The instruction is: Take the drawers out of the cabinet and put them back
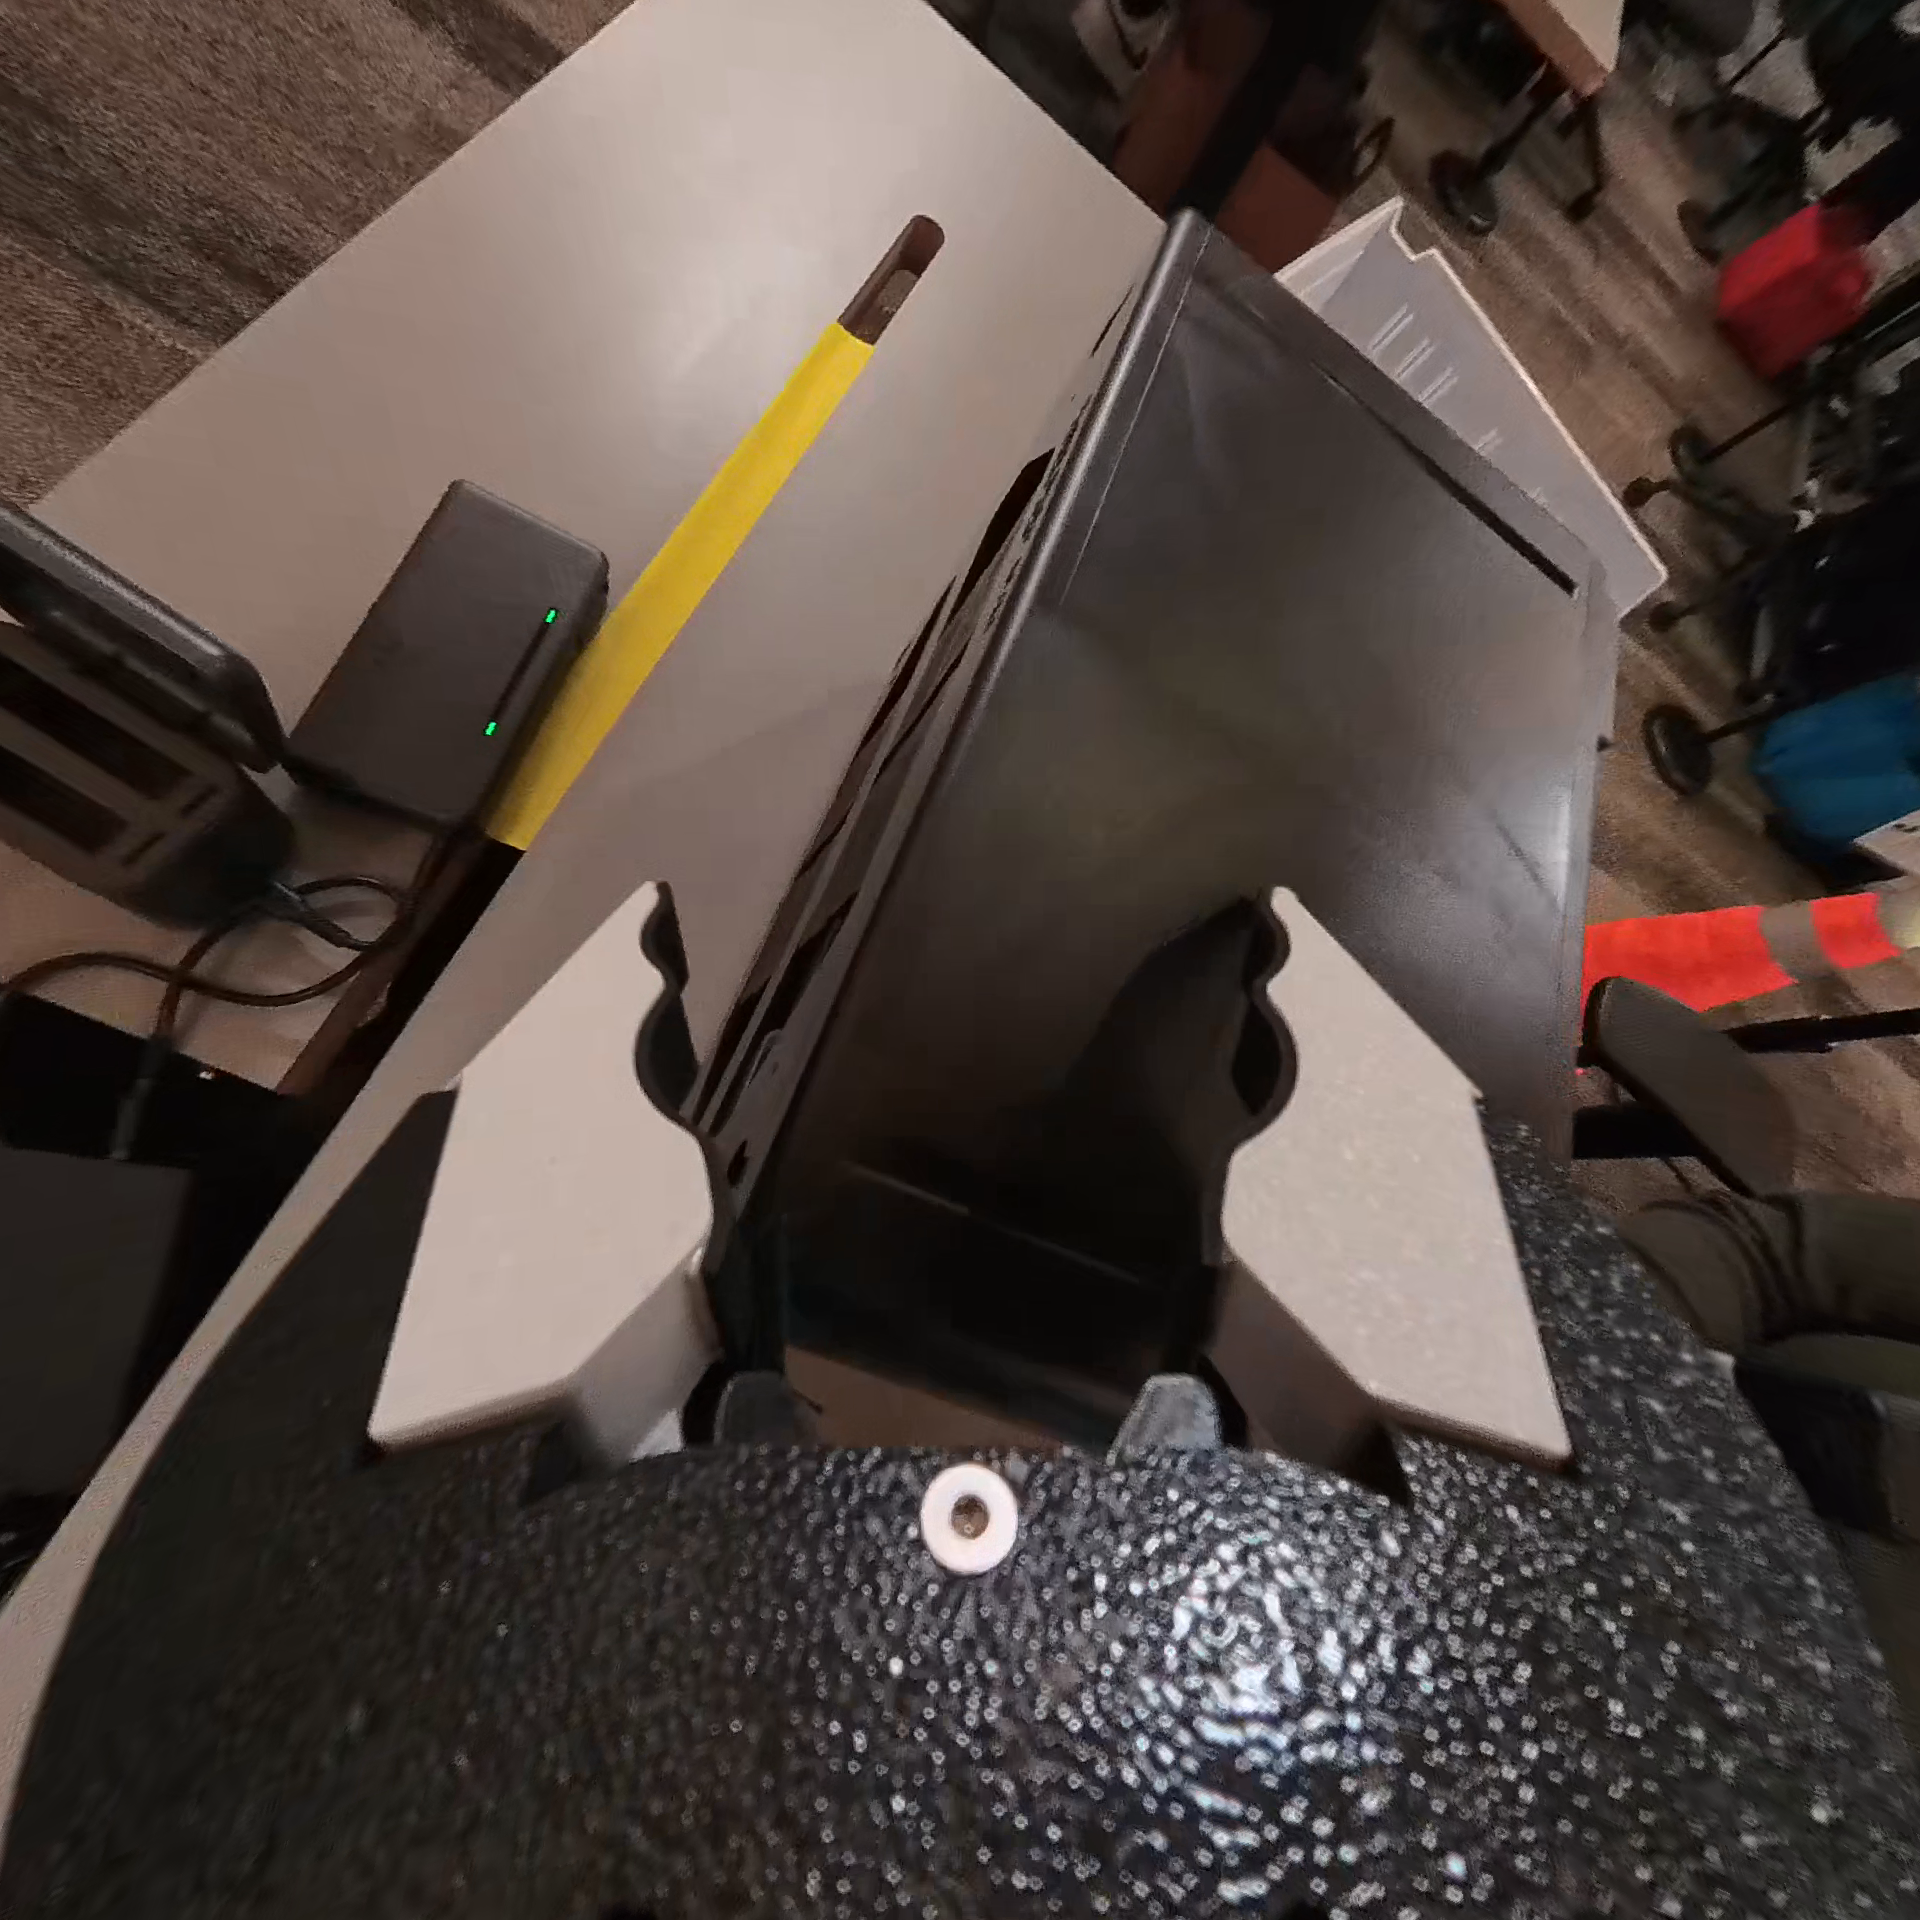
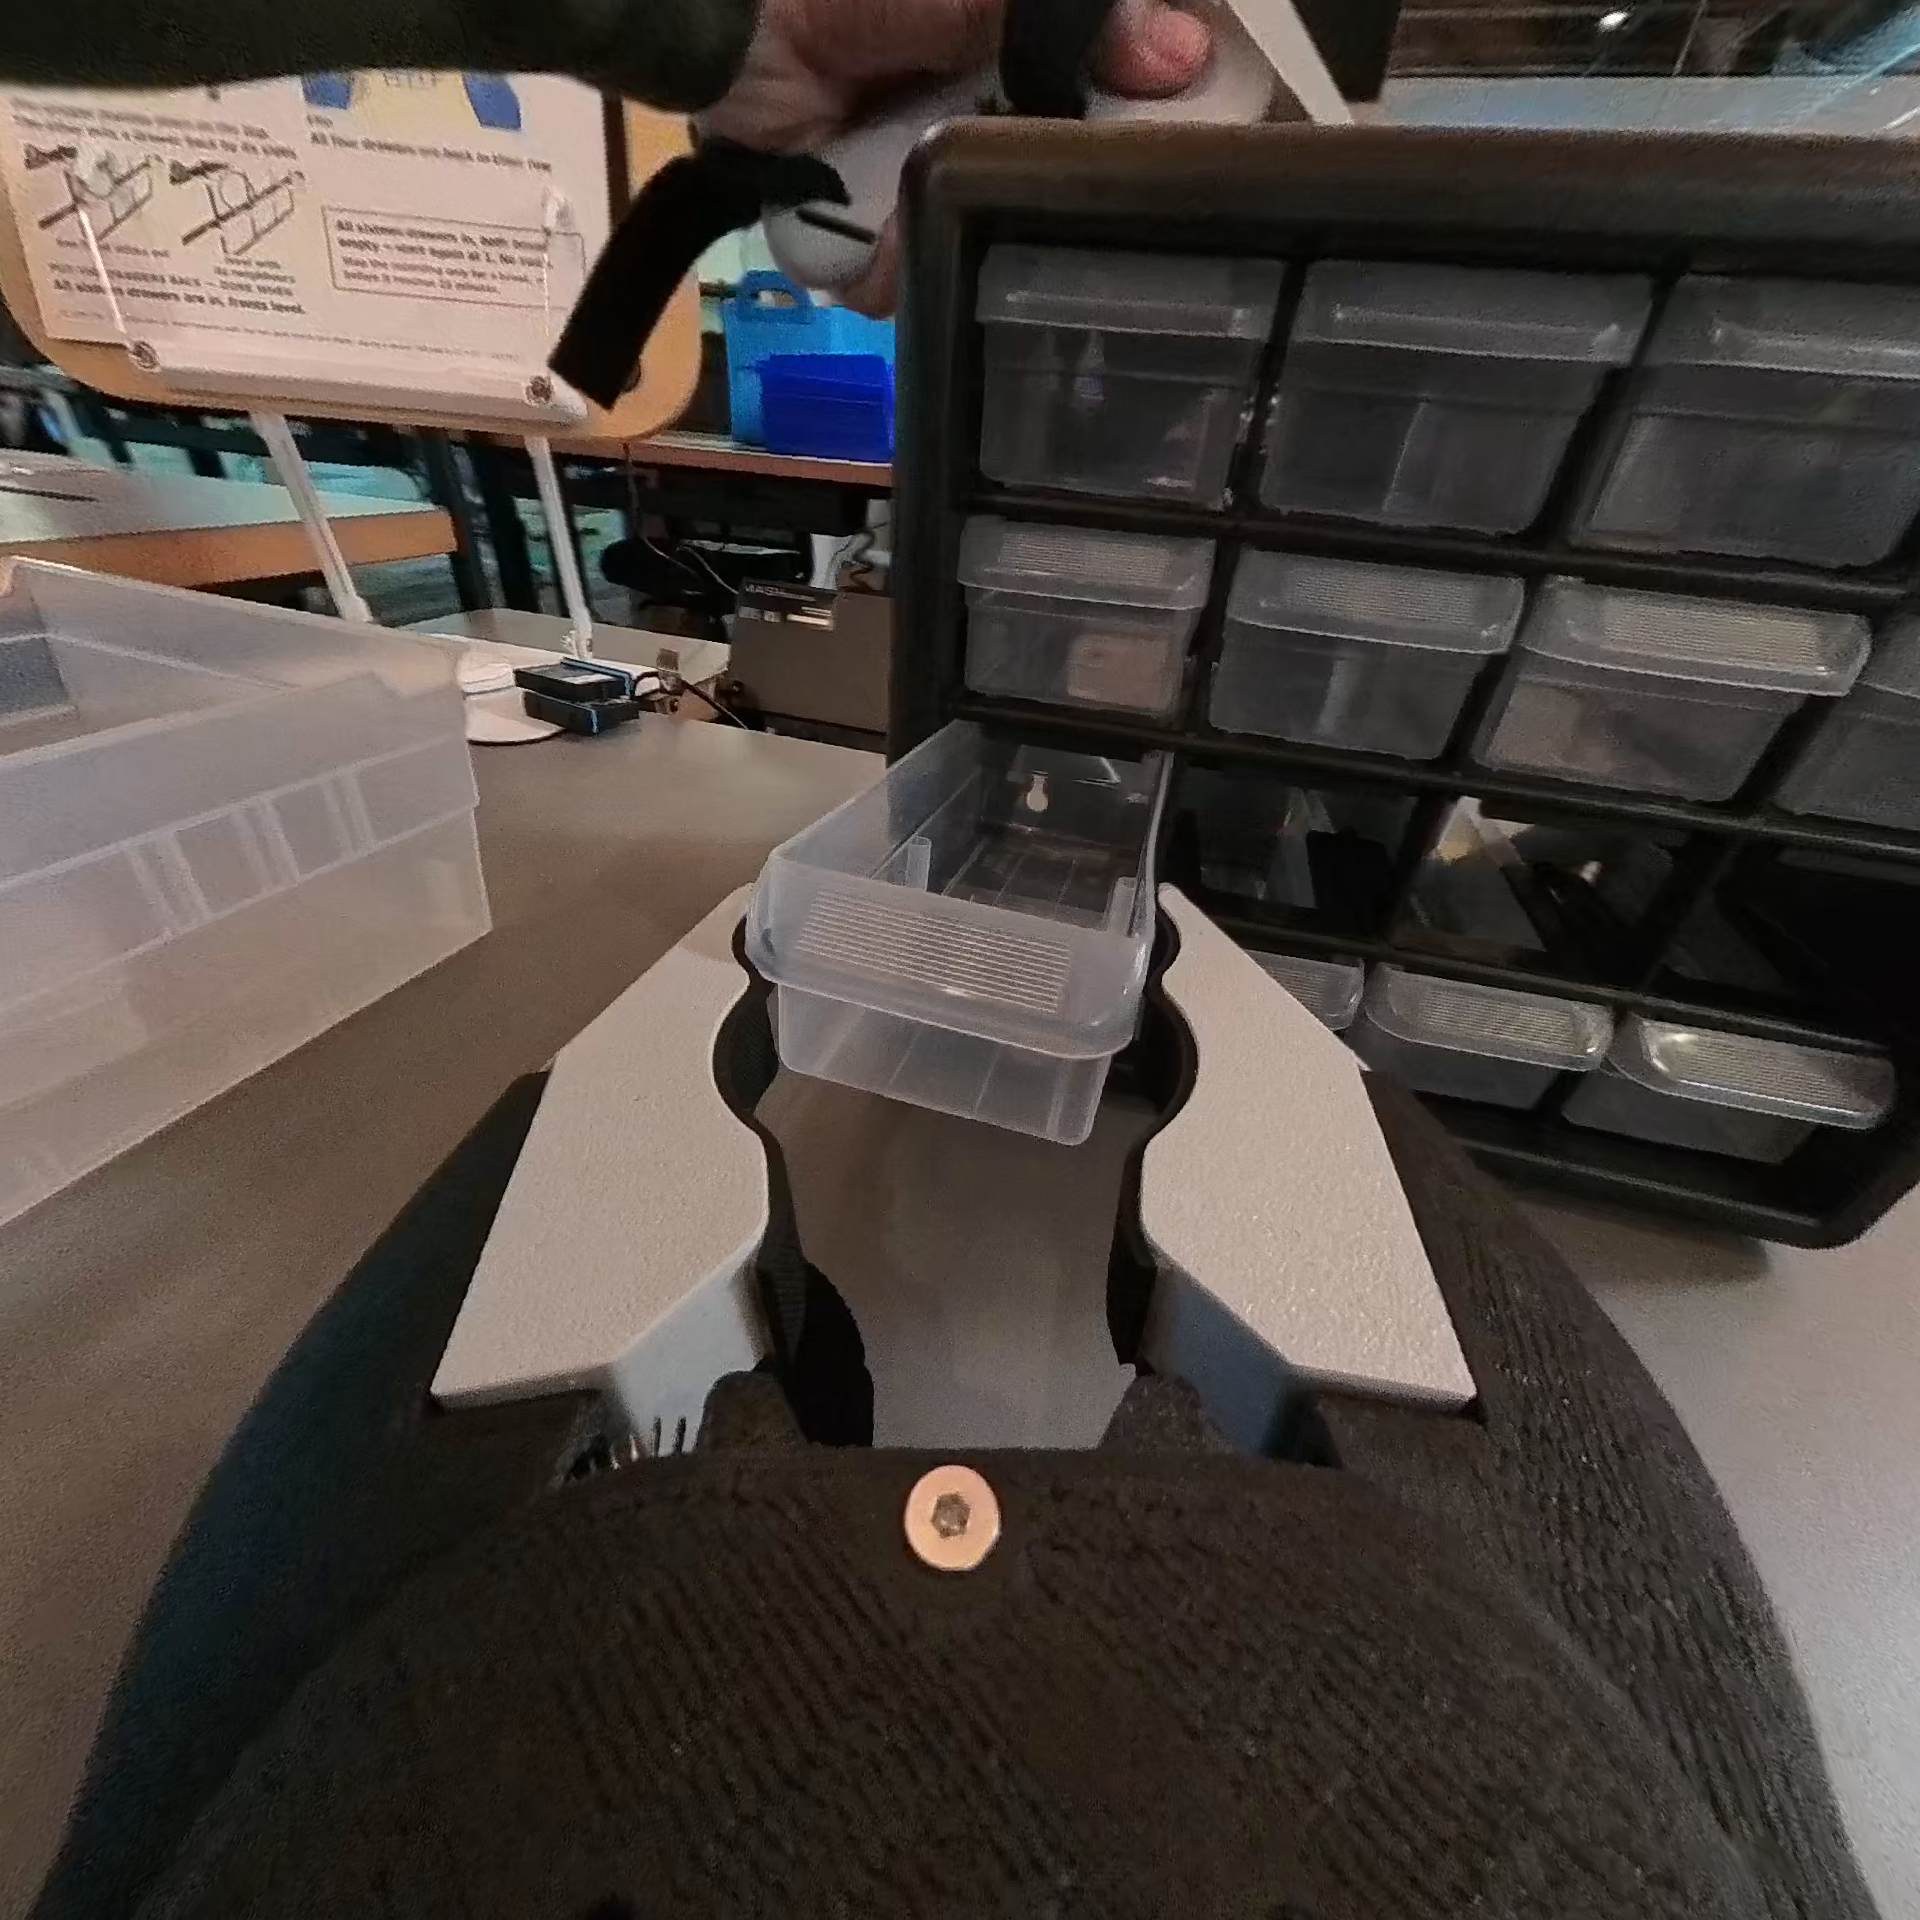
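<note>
Drawer (image 2: 940, 966) gripped in right jaws, half-out — left jaws straddle cabinet (image 1: 1195, 727) top, grip unclear.

One black cabinet (image 2: 1434, 665) is counted beyond the jaws, one clear drawer (image 2: 951, 956) is pulled out between them, and one translucent bin (image 2: 208, 831) left of them.

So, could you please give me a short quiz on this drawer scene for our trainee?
1. True or false: the clear plastic drawer between the right gripper's fingers is fully out of the black plastic cabinet.
2. Which row, counted from the top, does its slot belong to? A first, B third, C fourth.
3. Fill in: the left gripper's fingers straddle the ___.
Key: 1 false; 2 B; 3 cabinet.
</note>
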The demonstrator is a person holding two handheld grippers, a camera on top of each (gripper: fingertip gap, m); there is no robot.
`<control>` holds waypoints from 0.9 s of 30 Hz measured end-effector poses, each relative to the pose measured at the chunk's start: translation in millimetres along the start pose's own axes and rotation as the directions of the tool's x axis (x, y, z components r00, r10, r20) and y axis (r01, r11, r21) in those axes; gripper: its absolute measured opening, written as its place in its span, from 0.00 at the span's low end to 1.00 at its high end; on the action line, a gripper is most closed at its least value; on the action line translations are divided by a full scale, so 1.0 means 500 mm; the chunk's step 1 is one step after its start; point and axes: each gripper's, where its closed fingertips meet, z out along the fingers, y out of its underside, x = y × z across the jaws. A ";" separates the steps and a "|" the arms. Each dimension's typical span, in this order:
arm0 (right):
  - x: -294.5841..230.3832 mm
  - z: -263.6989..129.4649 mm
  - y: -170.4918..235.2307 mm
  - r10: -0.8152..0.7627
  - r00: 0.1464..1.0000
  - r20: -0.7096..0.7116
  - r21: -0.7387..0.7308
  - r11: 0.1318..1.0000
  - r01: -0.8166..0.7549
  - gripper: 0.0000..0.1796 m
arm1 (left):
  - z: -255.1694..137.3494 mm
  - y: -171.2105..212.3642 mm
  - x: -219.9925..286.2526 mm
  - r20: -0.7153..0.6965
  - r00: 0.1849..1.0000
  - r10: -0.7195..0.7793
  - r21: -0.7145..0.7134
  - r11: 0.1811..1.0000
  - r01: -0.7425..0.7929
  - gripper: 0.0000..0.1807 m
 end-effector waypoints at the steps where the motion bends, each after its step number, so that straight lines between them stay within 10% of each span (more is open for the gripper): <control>1: 0.004 0.000 0.000 0.018 1.000 0.019 0.002 1.000 -0.018 0.39 | -0.002 0.001 0.002 -0.006 1.000 0.010 0.006 1.000 -0.010 0.59; 27: 0.002 0.017 0.006 -0.022 1.000 0.014 -0.021 1.000 0.023 0.38 | -0.006 -0.002 0.006 0.031 0.999 0.030 0.015 0.999 -0.030 0.57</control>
